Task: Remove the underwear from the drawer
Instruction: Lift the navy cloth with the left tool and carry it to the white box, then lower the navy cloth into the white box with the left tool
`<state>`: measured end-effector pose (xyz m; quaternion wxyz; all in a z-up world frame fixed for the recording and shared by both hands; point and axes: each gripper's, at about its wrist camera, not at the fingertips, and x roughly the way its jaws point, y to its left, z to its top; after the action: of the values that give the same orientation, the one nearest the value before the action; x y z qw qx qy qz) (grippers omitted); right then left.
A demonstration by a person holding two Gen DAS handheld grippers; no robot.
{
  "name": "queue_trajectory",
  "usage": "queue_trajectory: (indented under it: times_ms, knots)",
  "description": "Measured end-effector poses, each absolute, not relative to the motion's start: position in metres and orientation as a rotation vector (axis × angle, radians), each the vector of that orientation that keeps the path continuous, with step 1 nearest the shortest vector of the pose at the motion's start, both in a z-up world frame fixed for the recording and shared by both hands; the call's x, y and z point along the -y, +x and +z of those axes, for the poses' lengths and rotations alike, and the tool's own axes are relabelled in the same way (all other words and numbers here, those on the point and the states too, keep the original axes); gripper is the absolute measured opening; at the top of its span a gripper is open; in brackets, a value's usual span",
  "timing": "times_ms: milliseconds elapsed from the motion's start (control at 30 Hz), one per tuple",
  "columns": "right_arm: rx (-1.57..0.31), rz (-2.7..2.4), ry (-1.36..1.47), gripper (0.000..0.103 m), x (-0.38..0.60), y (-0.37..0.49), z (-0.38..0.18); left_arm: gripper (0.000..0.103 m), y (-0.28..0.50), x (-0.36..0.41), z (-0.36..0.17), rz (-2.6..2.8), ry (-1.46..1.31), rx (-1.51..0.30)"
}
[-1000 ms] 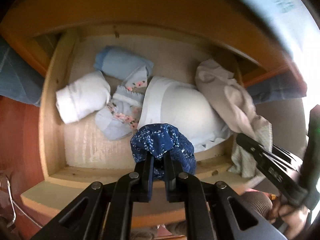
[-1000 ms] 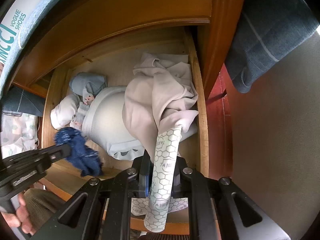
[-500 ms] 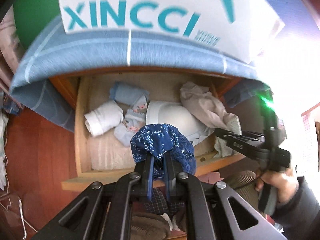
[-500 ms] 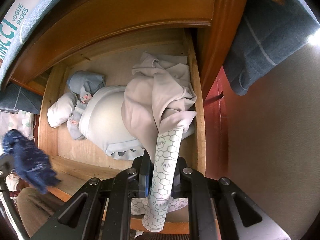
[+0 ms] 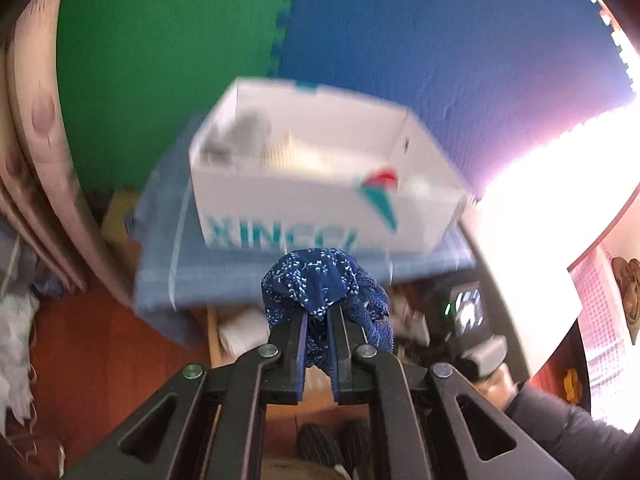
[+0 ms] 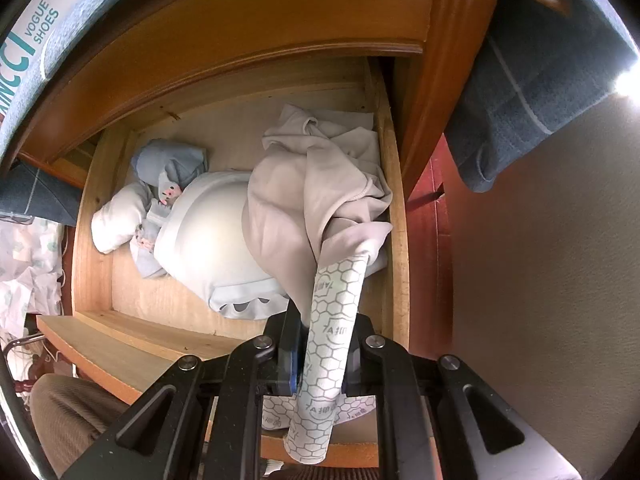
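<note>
My left gripper (image 5: 322, 316) is shut on a bunched navy underwear with small white dots (image 5: 320, 280), held in the air in front of a white shoe box (image 5: 320, 196). The open wooden drawer (image 6: 120, 336) lies below my right gripper (image 6: 324, 320), which is shut on the hexagon-printed waistband (image 6: 332, 344) of a beige underwear (image 6: 304, 192) draped over the drawer's right side. Inside the drawer lie a pale padded garment (image 6: 208, 236), a light blue roll (image 6: 168, 160), a white roll (image 6: 116, 220) and a small floral piece (image 6: 146, 242).
The shoe box stands on a blue cloth (image 5: 224, 276) on top of the cabinet, with green and blue foam mats (image 5: 168, 60) behind. A blue towel (image 6: 532, 80) hangs at the right. A person's knee (image 6: 68, 412) is at the drawer's front left.
My left gripper has risen out of the drawer with the navy underwear and now faces the shoe box on top. The right gripper has kept still on the beige underwear.
</note>
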<state>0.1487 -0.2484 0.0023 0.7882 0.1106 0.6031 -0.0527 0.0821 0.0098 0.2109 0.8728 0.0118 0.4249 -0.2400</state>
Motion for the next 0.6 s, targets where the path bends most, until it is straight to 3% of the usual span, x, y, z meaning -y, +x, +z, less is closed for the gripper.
queue_trajectory:
  times_ms: [300, 600]
  knots:
    - [-1.301, -0.112, 0.240, 0.012, 0.249, 0.149, 0.001, 0.008, 0.138, -0.002, 0.295, -0.448, 0.071, -0.724]
    - [-1.304, -0.109, 0.250, 0.012, 0.249, 0.148, 0.001, 0.008, 0.205, 0.022, 0.273, -0.381, 0.099, -0.770]
